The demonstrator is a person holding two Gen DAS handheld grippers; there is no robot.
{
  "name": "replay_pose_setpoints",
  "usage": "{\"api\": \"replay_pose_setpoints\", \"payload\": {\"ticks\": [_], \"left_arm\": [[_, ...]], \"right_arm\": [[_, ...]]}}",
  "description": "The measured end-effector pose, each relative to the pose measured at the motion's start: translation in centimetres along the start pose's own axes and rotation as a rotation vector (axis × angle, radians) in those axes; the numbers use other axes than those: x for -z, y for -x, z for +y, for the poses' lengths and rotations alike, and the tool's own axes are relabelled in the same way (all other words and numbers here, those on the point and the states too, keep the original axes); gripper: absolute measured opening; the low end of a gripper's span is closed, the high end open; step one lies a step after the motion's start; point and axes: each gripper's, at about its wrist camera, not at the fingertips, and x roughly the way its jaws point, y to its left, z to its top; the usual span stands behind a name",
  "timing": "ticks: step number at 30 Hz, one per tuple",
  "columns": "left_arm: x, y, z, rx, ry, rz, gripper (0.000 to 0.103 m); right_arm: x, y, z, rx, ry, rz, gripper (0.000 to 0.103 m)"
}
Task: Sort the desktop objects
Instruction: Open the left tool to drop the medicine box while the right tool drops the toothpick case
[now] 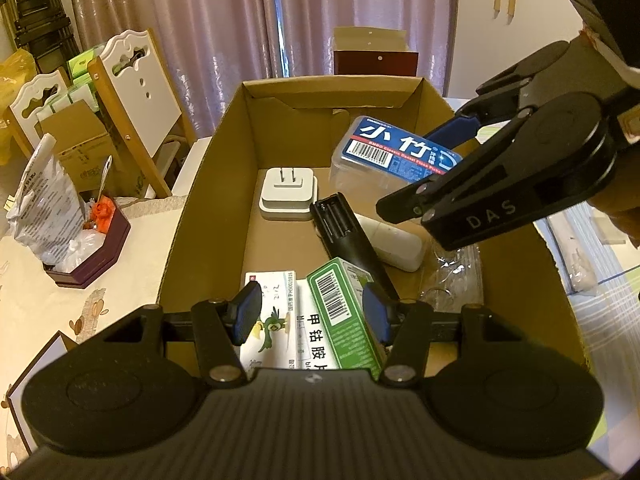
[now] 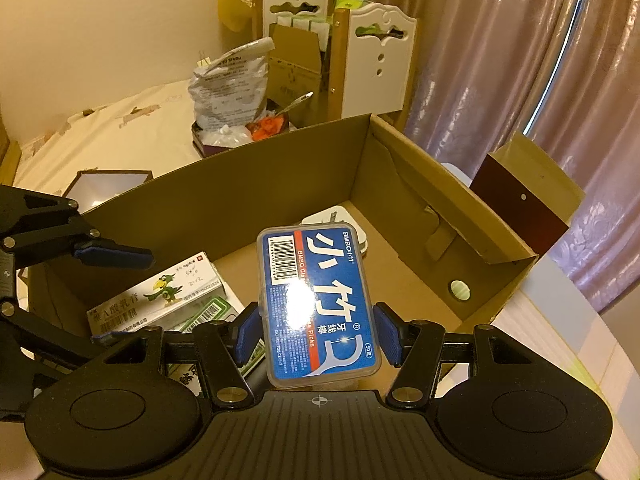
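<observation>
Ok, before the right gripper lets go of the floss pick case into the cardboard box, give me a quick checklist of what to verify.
1. Floss pick case held between the right gripper jaws: ok.
2. Case over the cardboard box, inside its walls: ok.
3. Bare box floor beyond the white plug adapter: ok.
4. Left gripper clear of the drop path: ok, it sits open at the near end over the green medicine box.
5. Height of the case above the floor: cannot tell.

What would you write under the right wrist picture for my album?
Right gripper holds a blue floss pick box over the cardboard box.
</observation>
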Motion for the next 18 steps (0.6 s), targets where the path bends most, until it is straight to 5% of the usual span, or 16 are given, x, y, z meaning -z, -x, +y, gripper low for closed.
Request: {"api": "replay_pose_setpoints", "payload": {"ticks": [1,4,18], "left_arm": [[0.0,0.0,0.0,-0.001,0.001,0.000,0.051],[0.1,0.2,0.0,-0.002,0.002,-0.001,0.051],[0.1,1.4,-0.6,-0.005,-0.001,-0.014,0.051]], "right_arm": [[0.0,0.0,0.0,0.002,-0.001,-0.002,0.059],[0.1,0.3,-0.2,-0.002,-0.024,-0.024,0.092],[0.7,3.4,-1.3,0.031,-0.083,-0.087,0.092]]}}
